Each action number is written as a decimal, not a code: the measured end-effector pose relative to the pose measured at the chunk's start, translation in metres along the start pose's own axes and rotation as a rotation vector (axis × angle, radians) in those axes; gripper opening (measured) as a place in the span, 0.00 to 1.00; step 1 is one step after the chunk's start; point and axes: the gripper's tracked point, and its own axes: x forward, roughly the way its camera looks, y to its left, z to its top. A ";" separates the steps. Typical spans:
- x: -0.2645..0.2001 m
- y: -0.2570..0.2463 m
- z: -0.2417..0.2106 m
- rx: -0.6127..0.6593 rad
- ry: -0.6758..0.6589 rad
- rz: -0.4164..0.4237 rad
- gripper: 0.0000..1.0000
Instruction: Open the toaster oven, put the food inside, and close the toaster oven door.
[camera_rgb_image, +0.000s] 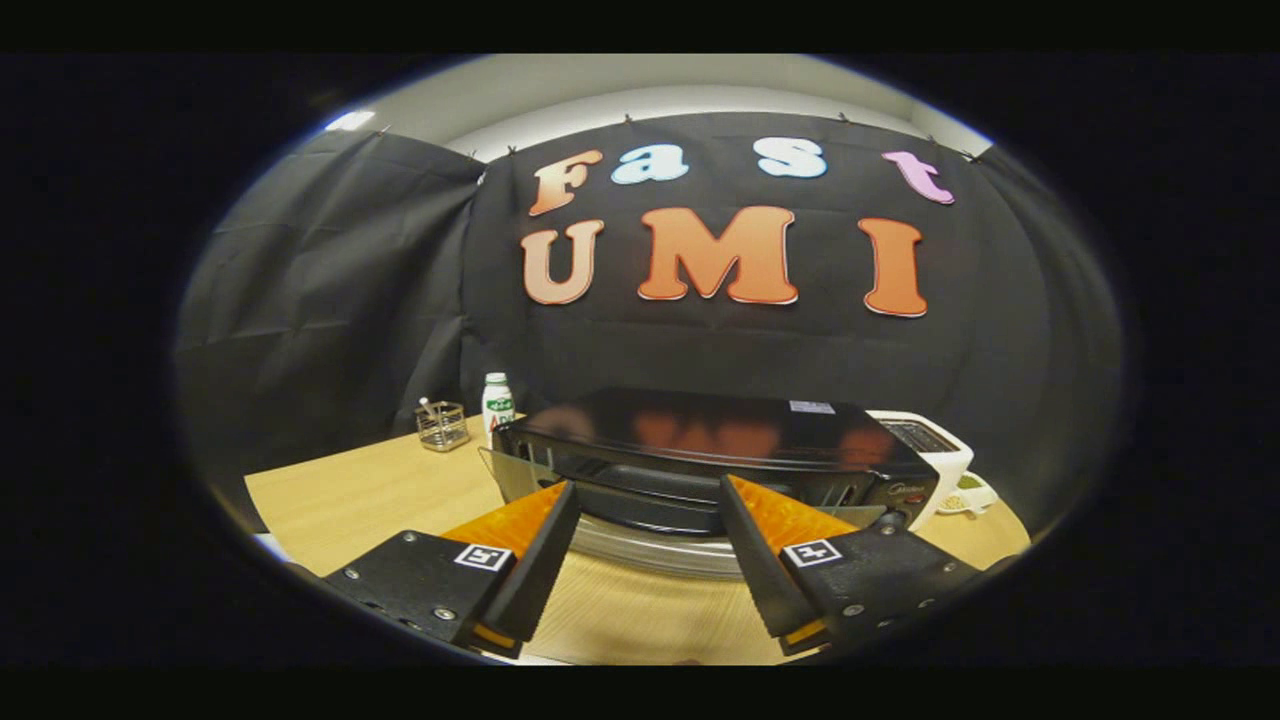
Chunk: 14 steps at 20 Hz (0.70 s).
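The tongs (648, 520) are released, their two fingers (545, 535) spread wide apart with nothing between them but the front of the toaster oven (715, 445) and a strip of bare desk (370, 495). Each finger carries a small square black-and-white marker on its black mount.

Just ahead of the fingertips stands the toaster oven, a low black box with a glossy top that mirrors the wall behind it. Its glass door (640, 505) hangs down toward the tongs, partly open and tilted, its metal lower edge curving across the gap between the fingers. The dark cavity behind the door cannot be made out well enough to tell what, if anything, sits inside. A small pale sticker lies on the oven's top toward its right rear, and a line of pale writing sits on the front panel at the right end, too small to read.

Left of the oven and further back, a small white bottle (497, 403) with a white cap stands upright near the oven's rear left corner; its label is green and red, the writing blurred. Beside it, further left, stands a small clear square holder (442, 426) with a thin stick-like item leaning in it.

Right of the oven, touching or nearly touching its side, stands a white appliance (935, 450) with slots on top. At its foot lies a small white dish (968, 495) holding something greenish.
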 end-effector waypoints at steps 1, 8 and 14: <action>-0.008 0.003 -0.005 0.001 0.022 0.013 0.84; -0.046 0.017 -0.032 0.080 0.101 0.105 0.83; -0.068 0.021 -0.061 0.115 0.133 0.116 0.81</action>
